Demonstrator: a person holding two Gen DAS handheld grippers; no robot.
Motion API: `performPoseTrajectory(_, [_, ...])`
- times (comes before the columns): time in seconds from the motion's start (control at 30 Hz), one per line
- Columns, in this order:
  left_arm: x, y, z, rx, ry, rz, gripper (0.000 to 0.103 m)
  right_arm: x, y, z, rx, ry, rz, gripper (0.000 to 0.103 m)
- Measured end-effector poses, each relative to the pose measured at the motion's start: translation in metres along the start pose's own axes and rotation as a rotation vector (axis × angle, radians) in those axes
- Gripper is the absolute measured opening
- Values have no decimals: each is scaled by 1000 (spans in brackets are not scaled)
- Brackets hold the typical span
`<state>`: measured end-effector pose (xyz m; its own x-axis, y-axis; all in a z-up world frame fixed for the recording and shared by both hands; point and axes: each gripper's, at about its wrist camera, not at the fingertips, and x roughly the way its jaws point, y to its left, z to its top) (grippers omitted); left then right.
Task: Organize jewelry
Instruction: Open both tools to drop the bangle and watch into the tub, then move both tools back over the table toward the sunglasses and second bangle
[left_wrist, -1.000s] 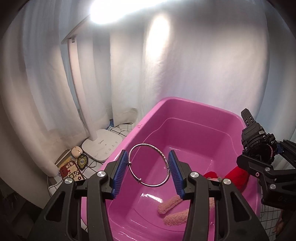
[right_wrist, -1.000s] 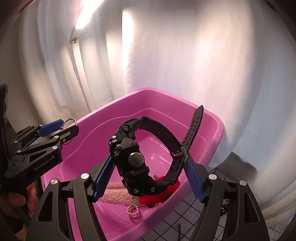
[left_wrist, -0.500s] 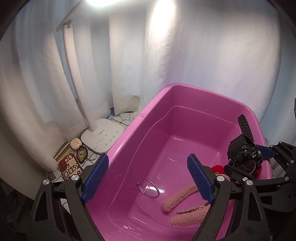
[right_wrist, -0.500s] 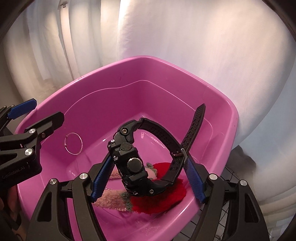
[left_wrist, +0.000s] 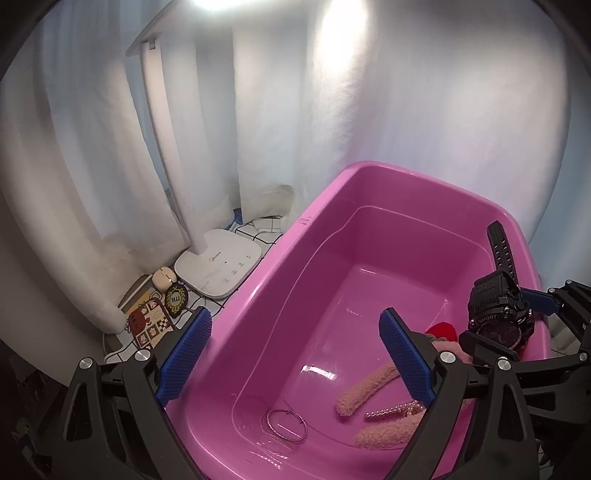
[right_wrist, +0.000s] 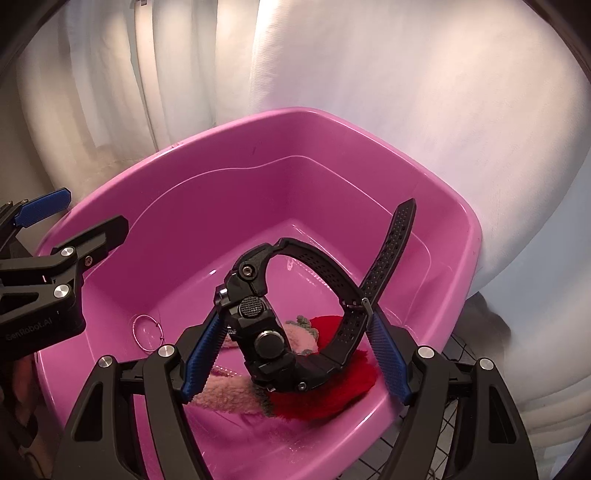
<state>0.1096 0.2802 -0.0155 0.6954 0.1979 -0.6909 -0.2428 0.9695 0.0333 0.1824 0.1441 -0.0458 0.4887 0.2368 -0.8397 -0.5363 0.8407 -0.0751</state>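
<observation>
Two grippers are held over the pink tub (left_wrist: 295, 236). Left gripper (left_wrist: 295, 354) fingers are spread, empty; the silver bangle (left_wrist: 287, 424) lies on the tub's floor. Right gripper (right_wrist: 295, 354) fingers pinch the black watch (right_wrist: 266, 332) above the tub.

Partly hidden behind the watch (right_wrist: 280, 321) and right tool (right_wrist: 295, 350): pink fuzzy item (right_wrist: 225, 397), red cloth (right_wrist: 332, 384). Cut by the top edge: lamp (left_wrist: 166, 147) head. Too small to read: patches (left_wrist: 147, 325).
</observation>
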Motion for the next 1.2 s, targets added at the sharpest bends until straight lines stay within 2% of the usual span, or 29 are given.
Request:
performPoseTrajectory(0.07, [-2,1,0,-2,-4,-1,91,0,-4,1,23,-4,36,72])
performPoseTrajectory(0.33, [-7,2,-1,-3,-15,-2,91,-3,-13,1,84,-22,82,73])
performPoseTrajectory(0.47, [-8,2,-2,-7,-13,0,91,-10,-11,1,77,-57,75,73])
performPoseTrajectory(0.53, [-10,2,-3,-6,-17,2,91,-23,-11,0,65,-100,46,74])
performPoseTrajectory(0.6, [-11,1,-3,-5,-15,4,91,-27,-11,3,49,-105,19,74])
performPoseTrajectory(0.7, [-13,0,-4,-7,-18,2,91,-32,-15,1,66,-108,41,74])
performPoseTrajectory(0.83, [-16,-1,-6,-12,-16,2,91,-37,-21,-8,100,-108,79,74])
performPoseTrajectory(1.2, [-32,-19,-22,-25,7,-25,91,-70,-30,-59,139,-148,87,74])
